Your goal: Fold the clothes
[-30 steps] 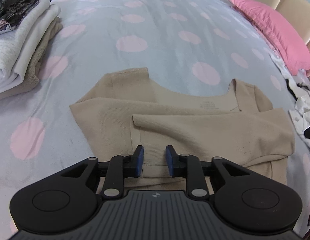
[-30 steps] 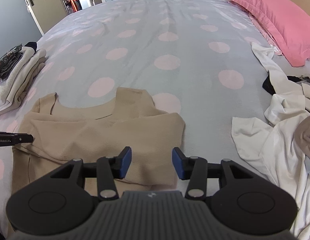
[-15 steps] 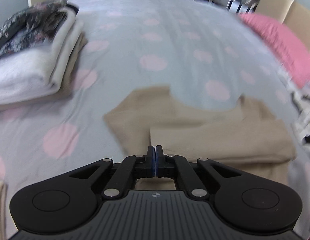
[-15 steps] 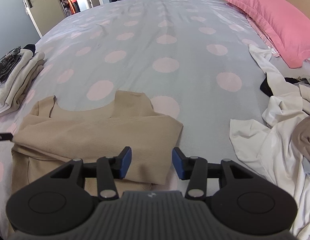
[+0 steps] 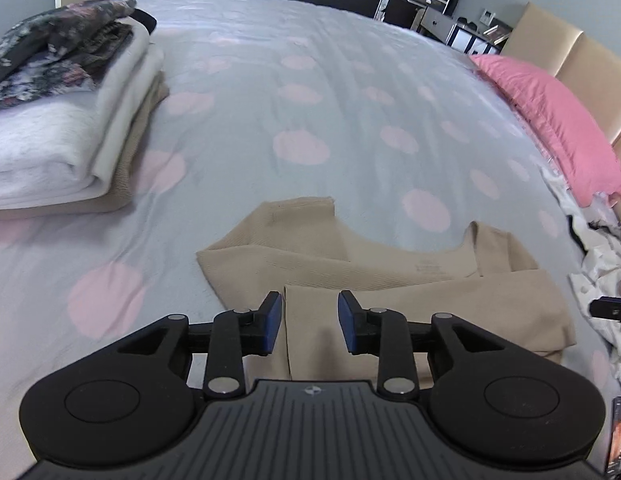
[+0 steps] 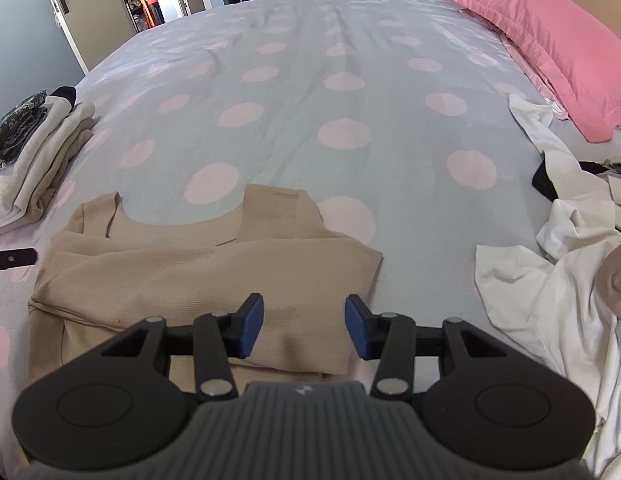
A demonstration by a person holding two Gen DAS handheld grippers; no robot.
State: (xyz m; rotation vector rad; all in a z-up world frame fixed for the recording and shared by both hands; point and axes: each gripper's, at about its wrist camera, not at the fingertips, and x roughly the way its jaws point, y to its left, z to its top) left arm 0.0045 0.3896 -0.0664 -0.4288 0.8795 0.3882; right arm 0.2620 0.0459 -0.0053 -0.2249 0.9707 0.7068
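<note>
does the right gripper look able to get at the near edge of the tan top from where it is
Probably yes. The right gripper hangs open just over the tan top, with the folded near edge showing between its fingers and nothing lying over it; the white clothes sit off to the side.

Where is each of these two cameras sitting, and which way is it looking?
Left wrist: on the left gripper, looking down along its opening fingers at the beige top's left part; the folded pile beyond.
Right wrist: on the open right gripper, over the top's right part; unfolded white clothes beside it.
Both show the top, the spotted bedspread and the pink pillow.
</note>
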